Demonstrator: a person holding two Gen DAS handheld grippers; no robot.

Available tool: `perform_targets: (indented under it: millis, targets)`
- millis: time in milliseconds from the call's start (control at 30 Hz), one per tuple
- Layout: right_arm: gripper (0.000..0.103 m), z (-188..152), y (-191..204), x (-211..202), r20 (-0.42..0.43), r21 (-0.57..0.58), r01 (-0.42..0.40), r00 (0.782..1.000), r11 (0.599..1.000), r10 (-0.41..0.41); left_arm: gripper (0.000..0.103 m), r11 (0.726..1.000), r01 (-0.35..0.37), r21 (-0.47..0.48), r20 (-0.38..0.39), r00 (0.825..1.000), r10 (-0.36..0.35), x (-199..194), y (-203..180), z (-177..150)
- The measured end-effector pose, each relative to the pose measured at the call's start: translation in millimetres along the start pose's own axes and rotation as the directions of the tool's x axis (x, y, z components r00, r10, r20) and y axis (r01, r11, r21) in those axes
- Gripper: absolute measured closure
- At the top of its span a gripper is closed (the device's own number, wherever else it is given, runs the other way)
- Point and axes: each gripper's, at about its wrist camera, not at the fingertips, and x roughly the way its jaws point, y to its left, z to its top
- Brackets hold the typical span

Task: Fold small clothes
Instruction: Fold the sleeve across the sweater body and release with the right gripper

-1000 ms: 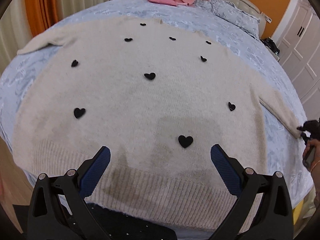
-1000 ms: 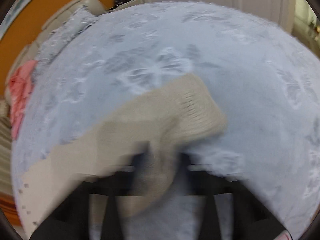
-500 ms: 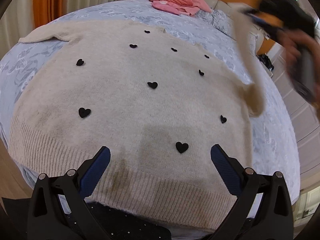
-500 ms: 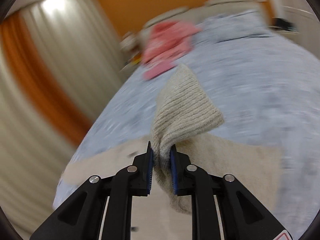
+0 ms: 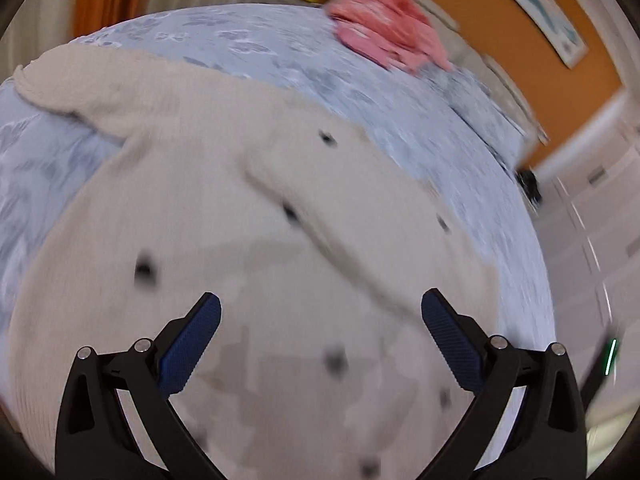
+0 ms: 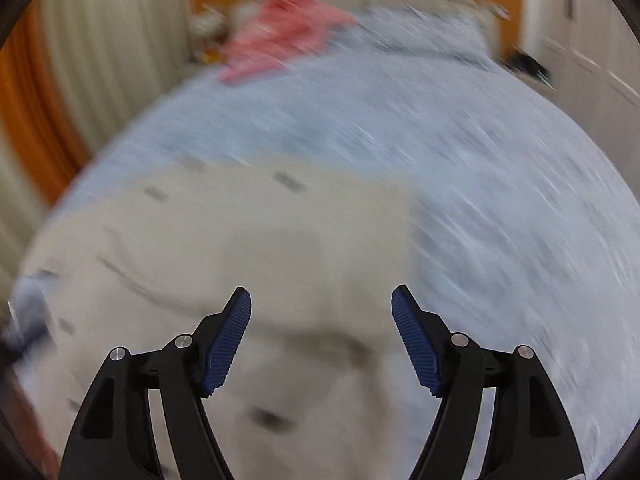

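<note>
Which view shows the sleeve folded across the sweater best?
The left wrist view: the folded sleeve runs diagonally over the cream sweater, its edges readable despite blur. The right wrist view shows the sweater heavily smeared, with only a faint crease where that sleeve may lie.

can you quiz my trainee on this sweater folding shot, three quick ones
1. True or false: the right gripper is clamped on a sleeve.
2. Which sleeve lies folded across the cream sweater: A) the one at picture right, B) the one at picture left?
3. What lies near the headboard?

Key:
1. False; its jaws have just been opening and nothing is between them.
2. A; the folded sleeve crosses the body diagonally.
3. Pink clothes on the blue bedspread.
</note>
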Motion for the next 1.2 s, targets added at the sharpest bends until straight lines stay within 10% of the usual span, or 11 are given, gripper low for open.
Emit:
perform_targets:
  millis: [233, 267, 333, 433, 733, 867, 1100, 1200]
  targets:
    - [0.032, -9.8, -22.8, 54.7, -0.072, 0.092, -0.025, 0.997, 0.995, 0.031, 0.013, 0.989, -0.140, -0.039, -0.112, 0.984, 0.135, 96.7, 6.6, 47.5]
    - [0.040, -6.4, -20.8, 59.7, -0.063, 0.101, -0.033, 0.997, 0.994, 0.039, 0.029, 0.988, -0.148, -0.034, -0.057, 0.988, 0.146, 92.7, 4.2, 49.6]
    - [0.090, 1.6, -21.6, 63.4, -0.051, 0.129, -0.104, 0.992, 0.986, 0.111, 0.068, 0.994, -0.107, 0.014, -0.010, 0.994, 0.108, 88.1, -2.7, 54.8]
    - [0.093, 18.6, -32.4, 46.0, 0.041, 0.169, -0.165, 0.986, 0.972, 0.161, 0.089, 0.994, -0.105, 0.008, 0.040, 0.994, 0.104, 82.4, 1.3, 66.5]
    - [0.094, -7.0, -78.8, 56.0, 0.028, 0.287, -0.133, 0.991, 0.949, 0.131, 0.087, 0.984, -0.162, 0.080, 0.031, 0.987, 0.160, 101.2, 6.0, 50.1]
    - [0.091, -6.3, -67.0, 65.2, -0.040, 0.217, -0.086, 0.994, 0.972, 0.097, 0.083, 0.997, -0.079, -0.005, 0.017, 0.997, 0.079, 88.3, 24.1, 55.6]
    - [0.052, -30.7, -43.1, -10.3, 0.005, 0.080, -0.026, 1.000, 0.996, 0.026, 0.013, 0.972, -0.119, -0.201, 0.232, 0.959, 0.165, -5.7, 129.0, 93.7]
    - [0.048, -61.6, -33.9, -30.0, -0.042, 0.076, -0.063, 0.997, 0.995, 0.067, 0.013, 0.915, -0.198, -0.353, 0.244, 0.924, 0.294, -28.9, 199.2, 119.6]
